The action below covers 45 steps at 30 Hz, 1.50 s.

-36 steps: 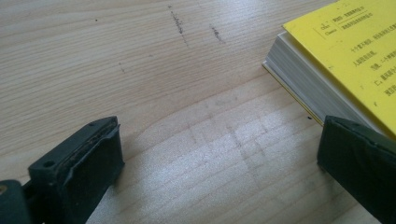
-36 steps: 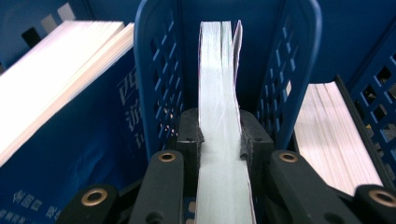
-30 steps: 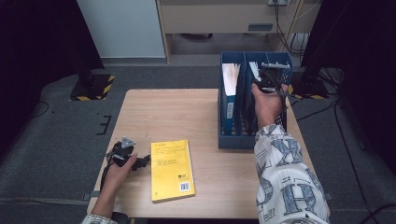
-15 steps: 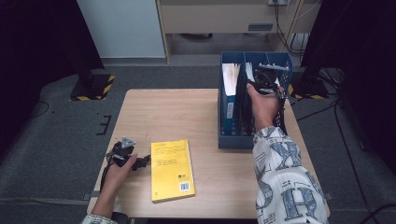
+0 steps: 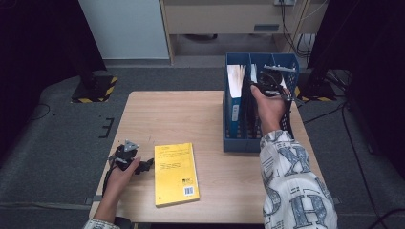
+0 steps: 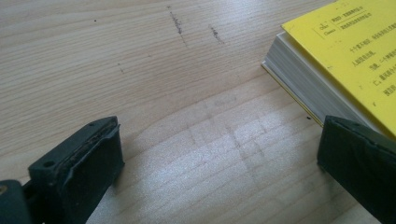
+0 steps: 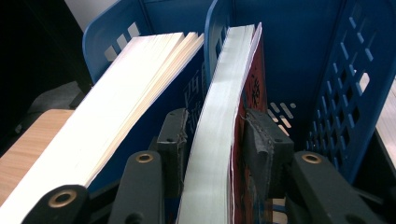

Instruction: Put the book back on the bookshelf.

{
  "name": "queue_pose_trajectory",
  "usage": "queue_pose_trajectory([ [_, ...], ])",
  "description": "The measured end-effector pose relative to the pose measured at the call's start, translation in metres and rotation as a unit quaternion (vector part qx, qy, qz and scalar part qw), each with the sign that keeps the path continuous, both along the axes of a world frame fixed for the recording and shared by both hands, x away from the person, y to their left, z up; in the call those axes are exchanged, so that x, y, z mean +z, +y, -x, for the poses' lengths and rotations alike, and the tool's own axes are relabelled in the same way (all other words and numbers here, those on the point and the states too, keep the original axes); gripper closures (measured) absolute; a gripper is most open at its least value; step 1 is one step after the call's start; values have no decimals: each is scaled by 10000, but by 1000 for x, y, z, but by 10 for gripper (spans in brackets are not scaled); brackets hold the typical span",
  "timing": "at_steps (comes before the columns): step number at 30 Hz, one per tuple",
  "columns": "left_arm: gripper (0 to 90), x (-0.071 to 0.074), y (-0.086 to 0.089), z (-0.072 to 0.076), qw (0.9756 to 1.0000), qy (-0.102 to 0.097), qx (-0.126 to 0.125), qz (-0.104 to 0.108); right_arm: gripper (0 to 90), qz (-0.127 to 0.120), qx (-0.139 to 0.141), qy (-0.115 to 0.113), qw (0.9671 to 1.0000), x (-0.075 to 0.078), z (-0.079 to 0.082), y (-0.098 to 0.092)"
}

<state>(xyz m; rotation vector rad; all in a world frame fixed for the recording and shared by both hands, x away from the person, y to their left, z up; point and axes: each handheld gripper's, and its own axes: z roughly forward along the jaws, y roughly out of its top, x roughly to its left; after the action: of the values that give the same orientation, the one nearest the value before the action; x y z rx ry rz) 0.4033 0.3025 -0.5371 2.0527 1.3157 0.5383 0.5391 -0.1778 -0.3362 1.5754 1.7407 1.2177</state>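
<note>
Here my right gripper [image 7: 215, 140] is clamped on a red-covered book [image 7: 219, 140] standing in the middle compartment of the blue file rack [image 5: 282, 64], while my left gripper [image 6: 219, 158] rests low over the wooden table [image 5: 191, 114], jaws wide apart, just beside the yellow book [image 5: 175, 172].

Wooden table [image 5: 181, 114] with yellow book [image 5: 175, 172] and blue file rack [image 5: 237, 143]
</note>
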Motion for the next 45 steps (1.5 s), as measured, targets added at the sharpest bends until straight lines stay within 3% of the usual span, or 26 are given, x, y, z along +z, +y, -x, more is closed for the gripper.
queue_pose_trajectory([
  [16, 0, 0, 0, 0, 10000, -2, -10, 2, 391, -123, 103, -209, 9997, 6, 7, -9],
  [26, 0, 0, 0, 0, 10000, 5, -8, 6, 253, 123, 164, -434, 9988, 11, 19, -18],
  [36, 0, 0, -1, 1, 10000, 14, -21, -17, 195, 377, 371, -788, 9955, 19, 48, -22],
  [45, 0, 0, -1, 1, 10000, 15, -20, -17, 149, 457, 675, -803, 9934, 9, 79, -23],
])
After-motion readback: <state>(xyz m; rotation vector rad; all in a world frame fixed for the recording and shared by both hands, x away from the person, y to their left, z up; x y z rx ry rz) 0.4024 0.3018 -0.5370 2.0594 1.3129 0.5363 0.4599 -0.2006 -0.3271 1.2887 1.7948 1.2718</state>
